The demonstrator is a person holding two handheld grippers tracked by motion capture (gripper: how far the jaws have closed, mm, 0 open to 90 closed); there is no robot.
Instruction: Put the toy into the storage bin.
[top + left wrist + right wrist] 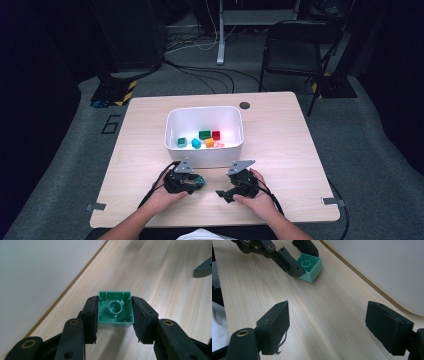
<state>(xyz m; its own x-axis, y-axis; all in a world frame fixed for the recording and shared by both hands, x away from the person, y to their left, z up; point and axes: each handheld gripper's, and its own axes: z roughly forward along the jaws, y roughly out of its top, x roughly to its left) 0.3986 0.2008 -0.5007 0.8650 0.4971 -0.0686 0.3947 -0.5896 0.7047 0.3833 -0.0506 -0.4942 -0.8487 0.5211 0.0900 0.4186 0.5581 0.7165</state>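
A teal-green brick (115, 311) sits between the pads of my left gripper (115, 315), which is shut on it. The brick's hollow underside, with its round tube, faces the camera. In the right gripper view the same brick (310, 267) rests tilted on the wooden table (317, 315) between the left gripper's black jaws. My right gripper (327, 322) stands open a short way from it, nothing between its pads. In the high view the left gripper (192, 182) and right gripper (225, 194) face each other just in front of the white bin (205, 157).
The white bin holds several small bricks: green (181, 142), cyan (196, 143), red (216, 134), orange (209, 143). Its wall (37, 270) stands close beside the left gripper. A dark round grommet (244, 105) lies behind it. A folding chair (295, 50) stands beyond the table.
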